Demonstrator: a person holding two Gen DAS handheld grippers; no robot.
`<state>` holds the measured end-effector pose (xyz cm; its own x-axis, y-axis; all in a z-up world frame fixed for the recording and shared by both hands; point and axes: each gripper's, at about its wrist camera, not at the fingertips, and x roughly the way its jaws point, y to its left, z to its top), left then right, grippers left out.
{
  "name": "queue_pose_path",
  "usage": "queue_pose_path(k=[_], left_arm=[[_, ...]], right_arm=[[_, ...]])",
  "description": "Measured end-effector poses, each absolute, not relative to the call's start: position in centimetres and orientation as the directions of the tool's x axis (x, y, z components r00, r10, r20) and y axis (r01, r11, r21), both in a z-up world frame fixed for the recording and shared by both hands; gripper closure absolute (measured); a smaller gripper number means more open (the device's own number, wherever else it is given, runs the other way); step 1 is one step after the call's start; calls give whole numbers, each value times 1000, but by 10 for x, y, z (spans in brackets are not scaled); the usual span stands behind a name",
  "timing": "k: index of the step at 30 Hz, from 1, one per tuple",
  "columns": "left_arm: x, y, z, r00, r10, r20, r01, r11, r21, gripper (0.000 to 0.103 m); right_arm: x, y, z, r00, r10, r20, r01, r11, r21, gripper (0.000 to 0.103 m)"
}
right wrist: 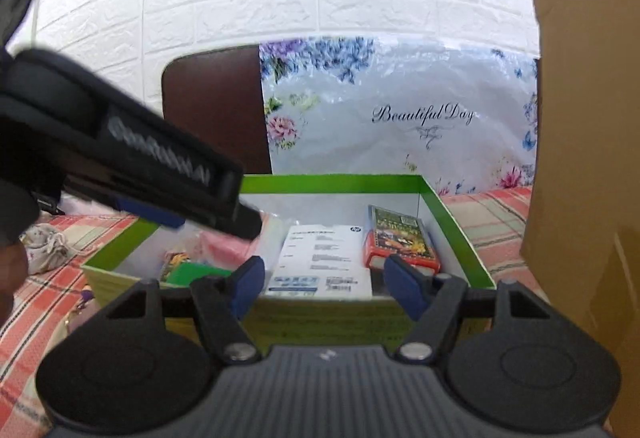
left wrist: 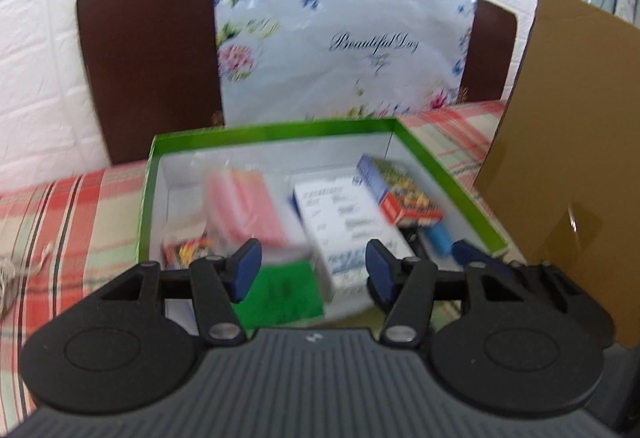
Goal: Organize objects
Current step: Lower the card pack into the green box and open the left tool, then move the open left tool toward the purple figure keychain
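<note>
A green-rimmed box (left wrist: 276,129) with a white inside sits on the checked cloth; it also shows in the right wrist view (right wrist: 336,182). Inside lie a pink packet (left wrist: 244,207), a white HP box (left wrist: 344,222), a red and yellow patterned box (left wrist: 400,189), a green item (left wrist: 284,290) and a small colourful pack (left wrist: 182,250). My left gripper (left wrist: 312,270) is open and empty over the box's near part. My right gripper (right wrist: 324,284) is open and empty at the box's near wall. The left gripper's body (right wrist: 120,157) crosses the right wrist view at the left.
A tall cardboard panel (left wrist: 560,141) stands at the right. A brown chair back (left wrist: 148,61) with a floral "Beautiful Day" plastic bag (left wrist: 340,45) stands behind the box. A white cloth bundle (right wrist: 44,246) lies left on the checked cloth (left wrist: 60,222).
</note>
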<state>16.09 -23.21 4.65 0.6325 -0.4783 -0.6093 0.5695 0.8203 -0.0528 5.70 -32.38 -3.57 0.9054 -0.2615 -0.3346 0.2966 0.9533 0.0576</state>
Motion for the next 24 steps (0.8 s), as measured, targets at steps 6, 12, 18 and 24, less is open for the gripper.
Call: queue_pose_path(k=[6, 12, 18, 24], left_arm=[[146, -218, 50, 654, -434, -620, 529, 848, -35, 43], [127, -196, 52, 690, -378, -617, 485, 874, 7, 38], [115, -165, 38, 690, -317, -651, 430, 902, 17, 38], [105, -129, 26, 707, -249, -662, 367, 929, 42, 33]], right_arm=[[42, -314, -24, 905, -244, -348, 279, 959, 53, 34], [20, -303, -15, 904, -249, -347, 284, 957, 53, 31], [3, -290, -14, 894, -212, -394, 263, 962, 79, 30], [0, -270, -13, 891, -157, -427, 224, 968, 110, 30]])
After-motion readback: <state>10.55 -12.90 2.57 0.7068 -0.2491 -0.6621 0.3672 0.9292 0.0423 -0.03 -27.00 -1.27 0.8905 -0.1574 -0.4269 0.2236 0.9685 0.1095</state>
